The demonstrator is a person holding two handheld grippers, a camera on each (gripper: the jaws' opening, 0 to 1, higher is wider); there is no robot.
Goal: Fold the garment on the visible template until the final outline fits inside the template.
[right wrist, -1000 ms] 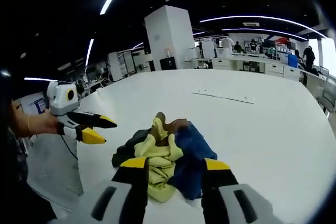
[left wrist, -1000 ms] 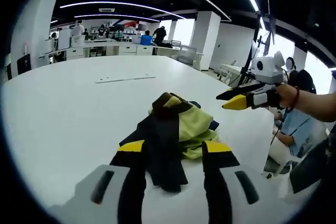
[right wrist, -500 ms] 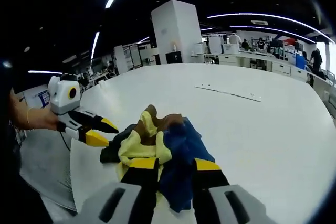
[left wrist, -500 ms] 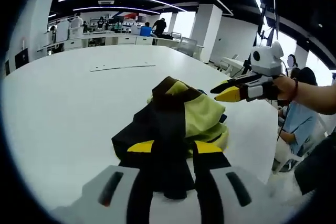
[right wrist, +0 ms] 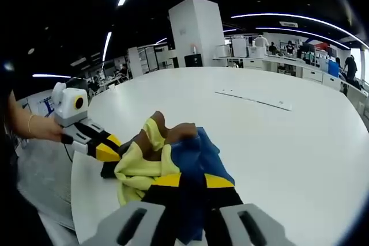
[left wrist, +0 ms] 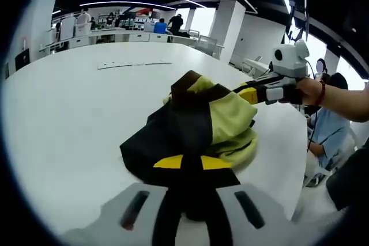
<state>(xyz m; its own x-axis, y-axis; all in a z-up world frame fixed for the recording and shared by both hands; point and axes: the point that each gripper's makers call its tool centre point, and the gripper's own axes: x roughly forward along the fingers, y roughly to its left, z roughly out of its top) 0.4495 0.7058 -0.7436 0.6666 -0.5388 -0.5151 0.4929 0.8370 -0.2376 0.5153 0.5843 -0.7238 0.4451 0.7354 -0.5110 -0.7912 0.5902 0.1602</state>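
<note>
Here, in the left gripper view, the left gripper (left wrist: 193, 162) reaches low over the white table (left wrist: 63, 113), its yellow-tipped jaws clenched on a black fold of the garment (left wrist: 193, 122); from the right, a hand (left wrist: 308, 91) with a red wristband holds the right gripper (left wrist: 251, 93) level, its yellow tip touching the garment's yellow-green side, though whether those jaws pinch cloth cannot be told from this side; in the right gripper view the right gripper (right wrist: 185, 180) has its jaws closed on a blue fold of the garment (right wrist: 167, 156), and the left gripper (right wrist: 106, 149) comes in from the left, held by a hand (right wrist: 37, 131) and pressed into the dark edge of the heap.

The garment lies crumpled in a mound of black, yellow-green, blue and brown near the table's rounded edge; a thin pale strip (left wrist: 134, 64) lies farther out on the tabletop, well apart from the cloth; beyond are white pillars (right wrist: 193, 33), long ceiling light strips (right wrist: 288, 16), desks and several distant people.

No template outline can be made out under the heap; the garment's shape and kind stay unclear; a seated person in light blue (left wrist: 326, 133) is partly cut off at the right.
</note>
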